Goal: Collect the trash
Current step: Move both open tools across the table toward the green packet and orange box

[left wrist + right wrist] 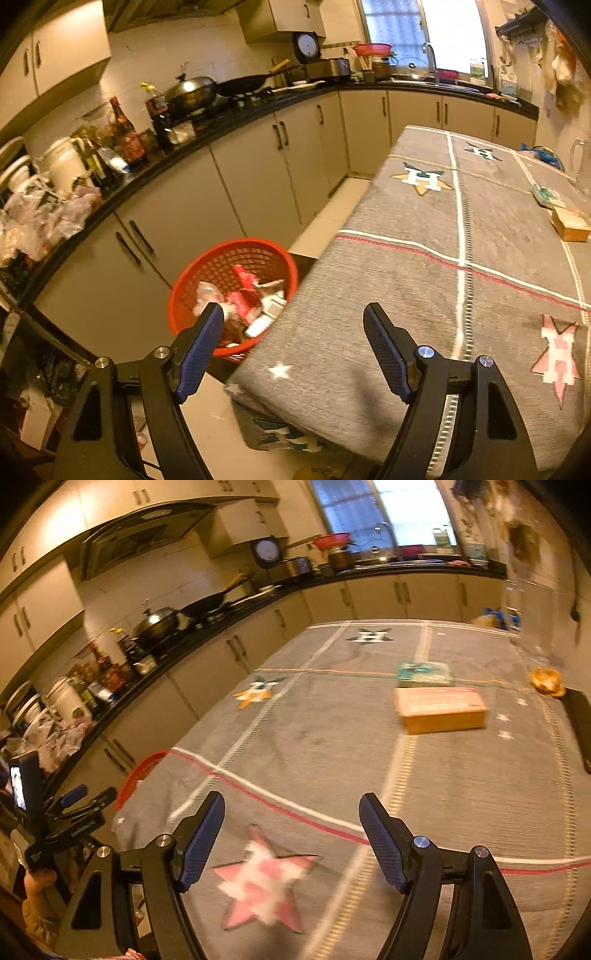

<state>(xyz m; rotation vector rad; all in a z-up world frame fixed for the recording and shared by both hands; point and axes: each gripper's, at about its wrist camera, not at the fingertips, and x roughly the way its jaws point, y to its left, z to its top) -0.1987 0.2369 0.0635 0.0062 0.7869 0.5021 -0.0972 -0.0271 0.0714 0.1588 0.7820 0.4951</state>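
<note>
Both tongs, left (293, 314) and right (291, 803), gape empty over star-and-"H" tablecloth (332, 738); box (441, 709) lettering unreadable.

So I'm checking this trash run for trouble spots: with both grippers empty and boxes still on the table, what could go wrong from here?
1. The red basket sits low beside the table's corner and already holds wrappers; a drop from table height could miss or bounce out.
2. The brown box and the green box lie close together, so the open right gripper may nudge one while taking the other.
3. The glass pitcher stands near the boxes and could get knocked.
</note>
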